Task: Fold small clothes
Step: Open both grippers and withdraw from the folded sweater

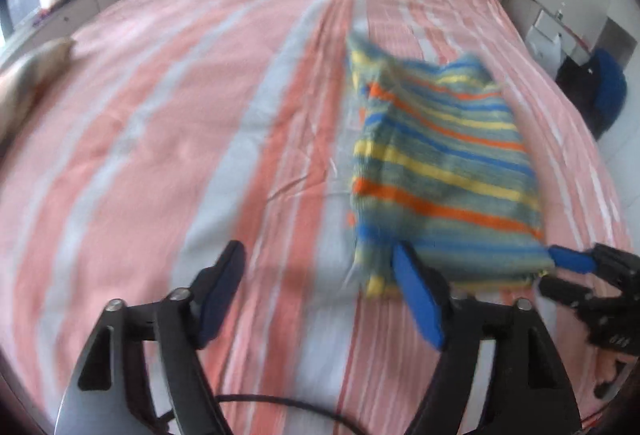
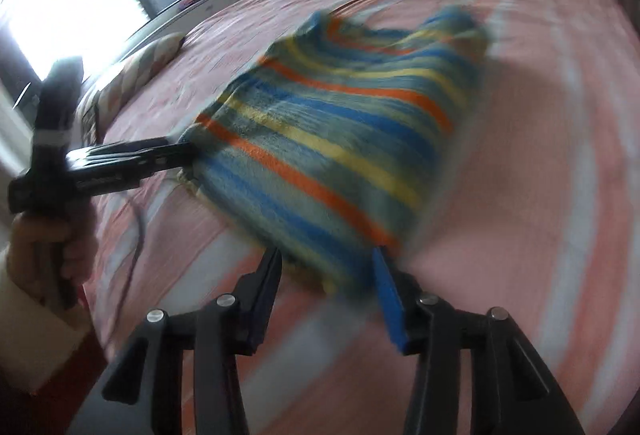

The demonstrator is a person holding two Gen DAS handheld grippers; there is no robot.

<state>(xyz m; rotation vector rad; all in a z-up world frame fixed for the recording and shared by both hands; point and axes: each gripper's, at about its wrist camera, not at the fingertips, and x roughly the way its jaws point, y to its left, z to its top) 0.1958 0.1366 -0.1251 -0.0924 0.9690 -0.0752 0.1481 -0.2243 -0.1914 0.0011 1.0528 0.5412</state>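
Striped folded garment [image 1: 440, 171] on bed [image 1: 180, 115]

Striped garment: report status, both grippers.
Left gripper open, beside striped garment, not gripping. Right gripper open at its near edge. Garment folded on bed. Nothing obstructing.

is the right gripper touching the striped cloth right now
Cannot tell. In the right wrist view the open right gripper straddles the striped cloth's near edge, but motion blur hides any contact; the left wrist view is equally unclear.
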